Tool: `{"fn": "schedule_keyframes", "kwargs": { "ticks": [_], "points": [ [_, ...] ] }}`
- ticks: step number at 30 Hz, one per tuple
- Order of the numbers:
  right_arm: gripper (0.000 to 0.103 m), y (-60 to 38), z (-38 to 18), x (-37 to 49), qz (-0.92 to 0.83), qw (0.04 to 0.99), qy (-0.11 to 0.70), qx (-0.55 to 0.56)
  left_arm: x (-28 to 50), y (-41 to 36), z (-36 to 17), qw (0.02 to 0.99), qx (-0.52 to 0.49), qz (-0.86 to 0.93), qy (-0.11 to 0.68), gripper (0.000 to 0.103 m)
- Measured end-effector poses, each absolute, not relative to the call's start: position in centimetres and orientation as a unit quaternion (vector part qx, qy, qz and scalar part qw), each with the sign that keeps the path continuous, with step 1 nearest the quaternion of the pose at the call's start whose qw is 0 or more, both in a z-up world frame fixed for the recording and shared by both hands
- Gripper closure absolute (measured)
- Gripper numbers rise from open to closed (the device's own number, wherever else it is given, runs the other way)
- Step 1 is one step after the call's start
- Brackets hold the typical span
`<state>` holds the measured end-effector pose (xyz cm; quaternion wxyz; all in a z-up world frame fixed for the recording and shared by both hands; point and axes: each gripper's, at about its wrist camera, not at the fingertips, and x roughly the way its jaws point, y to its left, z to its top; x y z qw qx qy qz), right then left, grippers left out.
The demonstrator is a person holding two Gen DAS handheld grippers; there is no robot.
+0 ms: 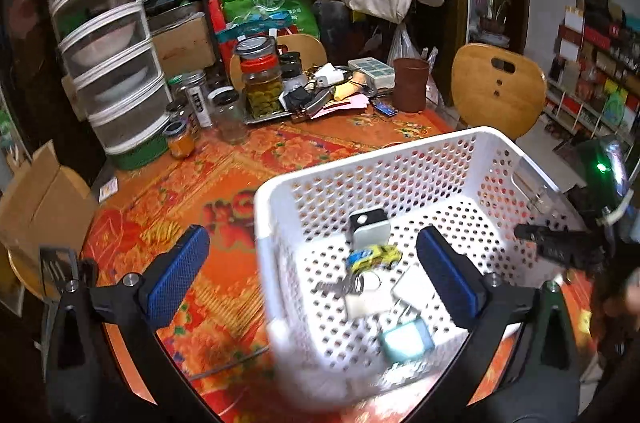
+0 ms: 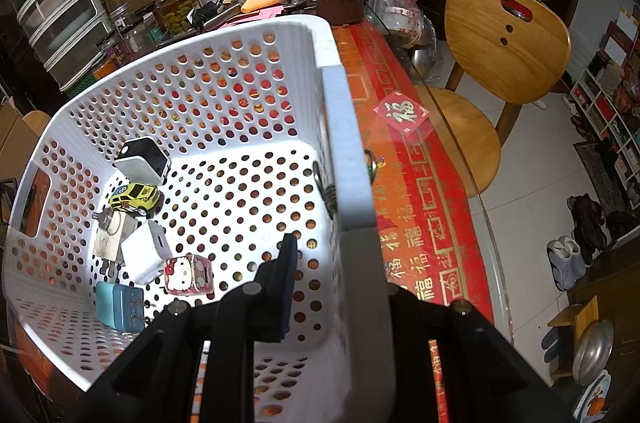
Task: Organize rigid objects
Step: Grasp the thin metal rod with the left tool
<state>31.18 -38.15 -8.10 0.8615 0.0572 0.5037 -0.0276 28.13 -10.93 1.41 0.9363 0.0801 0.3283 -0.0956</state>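
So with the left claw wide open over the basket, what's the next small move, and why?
Probably lift the left claw clear of the white basket and turn it toward the table clutter. Its jaws stand open with nothing between them, the toy car and chargers already lie inside, and the right claw pinches the basket wall, steadying it.

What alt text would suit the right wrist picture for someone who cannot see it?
The right gripper is clamped on the rim of a white perforated basket on a red patterned tablecloth. Inside lie a yellow toy car, several chargers and a small cartoon-cat box.
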Motion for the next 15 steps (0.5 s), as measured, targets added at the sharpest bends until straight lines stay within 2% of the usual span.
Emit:
{"fn": "schedule_keyframes", "kwargs": {
  "ticks": [5, 11, 13, 15],
  "points": [
    [0.081, -38.1, -8.2, 31.2, -0.027, 0.862, 0.503, 0.057, 24.7, -4.3, -0.2, 0.932, 0.103, -0.077, 0.339, 0.001],
    [0.081, -38.3, -8.2, 31.2, -0.027, 0.862, 0.503, 0.059, 24.1, 2.1, -7.2, 0.902, 0.129, -0.055, 0.408, 0.001],
    [0.081, -38.3, -8.2, 31.3, -0.027, 0.862, 0.503, 0.059, 24.9, 2.7, -9.9, 0.886, 0.143, -0.064, 0.436, 0.009],
    [0.081, -38.4, -8.1, 31.2, -0.027, 0.861, 0.504, 0.058, 25.8, 2.8, -12.3, 0.872, 0.155, -0.066, 0.459, 0.029]
  ]
}}
